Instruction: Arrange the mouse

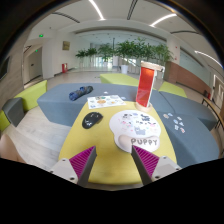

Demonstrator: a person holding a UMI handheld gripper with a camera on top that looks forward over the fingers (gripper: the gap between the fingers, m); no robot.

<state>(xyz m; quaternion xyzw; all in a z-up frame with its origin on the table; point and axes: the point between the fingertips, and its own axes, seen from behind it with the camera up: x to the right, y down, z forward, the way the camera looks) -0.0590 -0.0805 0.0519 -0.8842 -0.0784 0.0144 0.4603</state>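
Observation:
A black mouse [92,119] lies on the yellow table [100,140], ahead of my fingers and to the left. My gripper [113,160] is open and empty, its magenta pads [82,160] wide apart above the near part of the table. A round white mat [136,126] printed "PUPPY" lies ahead to the right, its near edge by the right pad [146,159]. The mouse is well beyond my fingertips and nothing stands between them.
A white sheet with pictures [106,101] lies farther along the table. A tall red and white box [148,83] stands at the far right. A dark object [80,92] lies beyond on the blue-grey floor. Small white bits [177,124] lie to the right. Plants line the far side of the hall.

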